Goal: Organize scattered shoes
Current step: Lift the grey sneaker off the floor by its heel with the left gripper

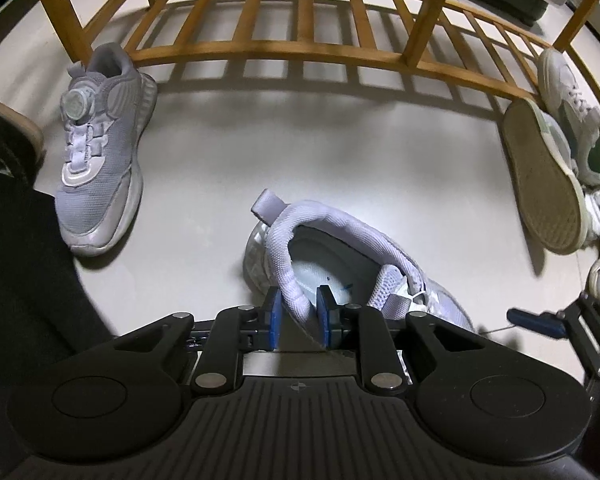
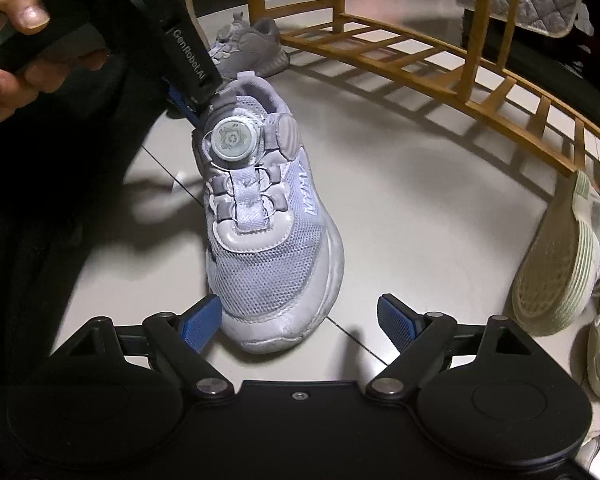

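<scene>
The left gripper (image 1: 298, 316) has its fingers pinched on the heel collar of a lilac shoe (image 1: 340, 256) standing on the floor before the wooden rack (image 1: 284, 60); the right gripper (image 2: 300, 322) hangs with fingers wide at its toe. Its mate (image 1: 100, 160) stands by the rack's left leg; judging by that, the held shoe needs carrying beside it

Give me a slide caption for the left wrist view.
Left gripper clamps lavender sneaker's collar; its mate stands by the wooden rack.
</scene>
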### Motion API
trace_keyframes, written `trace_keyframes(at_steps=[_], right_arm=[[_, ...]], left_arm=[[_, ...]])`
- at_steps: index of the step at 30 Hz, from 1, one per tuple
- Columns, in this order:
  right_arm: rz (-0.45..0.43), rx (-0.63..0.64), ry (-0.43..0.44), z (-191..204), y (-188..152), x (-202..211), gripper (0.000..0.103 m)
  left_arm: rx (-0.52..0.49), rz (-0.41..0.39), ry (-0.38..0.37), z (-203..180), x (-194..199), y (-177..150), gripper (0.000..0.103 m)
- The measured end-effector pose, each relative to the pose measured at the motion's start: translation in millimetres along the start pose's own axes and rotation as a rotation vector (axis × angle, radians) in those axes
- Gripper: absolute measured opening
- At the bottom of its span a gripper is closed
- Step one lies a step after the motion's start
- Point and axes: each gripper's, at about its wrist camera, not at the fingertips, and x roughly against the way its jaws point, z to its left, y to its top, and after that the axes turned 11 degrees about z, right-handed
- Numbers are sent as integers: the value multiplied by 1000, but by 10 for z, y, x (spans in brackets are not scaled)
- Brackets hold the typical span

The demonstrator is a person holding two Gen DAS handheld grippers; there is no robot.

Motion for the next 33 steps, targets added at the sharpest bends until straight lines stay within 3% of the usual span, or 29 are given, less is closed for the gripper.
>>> trace_keyframes(at_steps=[8, 15, 20, 26, 33], right_arm=[[-16, 30, 33, 61, 36, 65, 82], [11, 44, 42, 121, 33, 14, 82], [56, 54, 32, 195, -15, -14, 80], [106, 19, 28, 206, -58, 42, 71], [151, 37, 11, 237, -140, 107, 71]], left_arm=[[22, 3, -22, 10, -19, -47, 19], [-46, 8, -54, -163, -21, -85, 19], [-92, 8, -69, -280, -15, -167, 19], [-71, 17, -116, -262, -27, -202, 19], [-111, 42, -151, -314, -24, -327, 21]])
